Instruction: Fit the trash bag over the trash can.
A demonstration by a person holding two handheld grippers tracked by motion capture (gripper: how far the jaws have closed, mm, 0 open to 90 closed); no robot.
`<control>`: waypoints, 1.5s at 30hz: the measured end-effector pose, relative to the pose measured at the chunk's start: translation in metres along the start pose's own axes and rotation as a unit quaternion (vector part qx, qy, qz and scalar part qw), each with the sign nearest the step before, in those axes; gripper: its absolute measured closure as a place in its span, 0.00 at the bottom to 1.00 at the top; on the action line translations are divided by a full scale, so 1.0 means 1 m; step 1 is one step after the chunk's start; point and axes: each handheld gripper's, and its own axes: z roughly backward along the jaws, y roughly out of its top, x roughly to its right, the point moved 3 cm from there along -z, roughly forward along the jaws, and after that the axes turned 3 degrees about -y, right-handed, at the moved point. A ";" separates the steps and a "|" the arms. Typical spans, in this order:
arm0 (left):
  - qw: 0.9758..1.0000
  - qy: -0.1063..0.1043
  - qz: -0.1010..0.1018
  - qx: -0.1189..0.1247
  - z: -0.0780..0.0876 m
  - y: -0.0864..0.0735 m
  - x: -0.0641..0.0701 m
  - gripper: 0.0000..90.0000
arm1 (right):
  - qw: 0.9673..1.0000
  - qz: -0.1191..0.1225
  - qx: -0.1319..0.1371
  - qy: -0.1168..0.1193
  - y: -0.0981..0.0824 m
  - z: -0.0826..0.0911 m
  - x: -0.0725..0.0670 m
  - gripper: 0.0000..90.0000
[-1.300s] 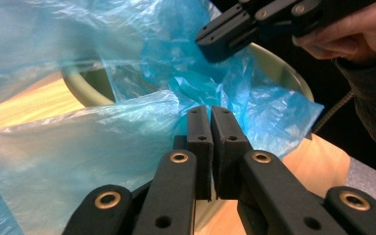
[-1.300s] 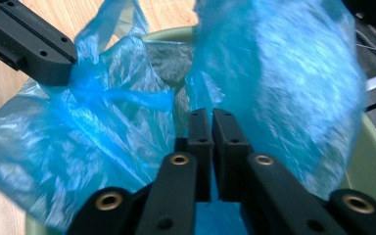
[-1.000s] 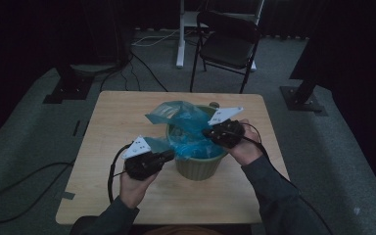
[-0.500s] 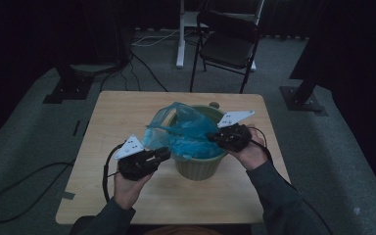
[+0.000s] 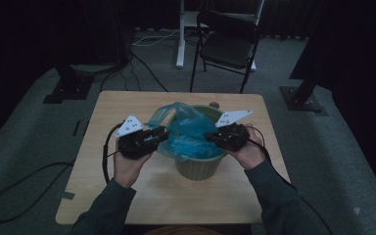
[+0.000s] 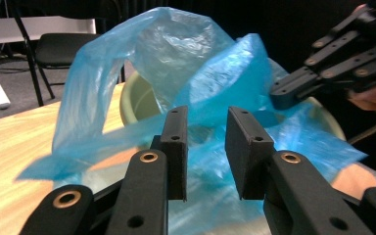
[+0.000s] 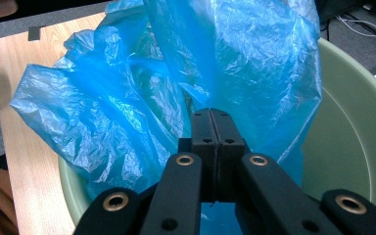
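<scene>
My left tool sits at the left rim of the green bucket, jaws parted and just been opening; in the left gripper view the blue plastic bag lies past the pads, nothing pinched between them. My left hand holds it above the desk, left of centre.

My right tool is pressed together, jaws flat against each other in the right gripper view, over the bucket's right rim. The bag's film runs right up to the tips there and they look clamped on its edge, but I can't be sure from this angle, the film hides the contact. My right hand is beside the bucket's right side.

The bag bulges up out of the bucket mouth and drapes over the left rim towards the left tool. The bucket stands about mid-desk, slightly towards the right edge.

Beyond the far edge a folding chair stands on the floor.
</scene>
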 end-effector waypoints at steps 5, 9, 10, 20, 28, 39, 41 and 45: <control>1.000 0.007 -0.009 -0.004 -0.009 0.007 -0.007 0.79 | 1.000 0.000 0.000 0.000 0.000 0.000 0.000 1.00; 1.000 0.017 -0.017 -0.019 -0.021 0.014 -0.014 0.79 | 1.000 0.001 0.001 0.001 0.001 -0.001 -0.001 1.00; 0.999 0.018 -0.018 -0.024 -0.023 0.015 -0.016 0.79 | 1.000 0.002 0.001 0.002 0.001 -0.001 -0.001 1.00; 0.997 0.031 -0.025 -0.067 -0.035 0.003 -0.014 0.68 | 1.000 0.000 0.007 -0.004 0.001 0.004 0.000 1.00; 0.994 0.045 -0.008 -0.096 -0.043 -0.006 -0.017 0.56 | 1.000 0.002 0.009 -0.001 0.002 0.004 -0.001 1.00; 0.995 0.066 -0.001 -0.079 -0.039 -0.003 -0.019 0.78 | 1.000 0.004 0.013 -0.002 0.001 0.006 0.000 1.00; 0.995 0.067 0.001 -0.075 -0.038 -0.002 -0.020 0.82 | 1.000 0.002 0.013 0.000 0.001 0.006 0.000 1.00; 0.996 0.065 0.004 -0.068 -0.036 0.000 -0.021 0.90 | 1.000 0.004 0.012 0.000 -0.001 0.006 -0.001 1.00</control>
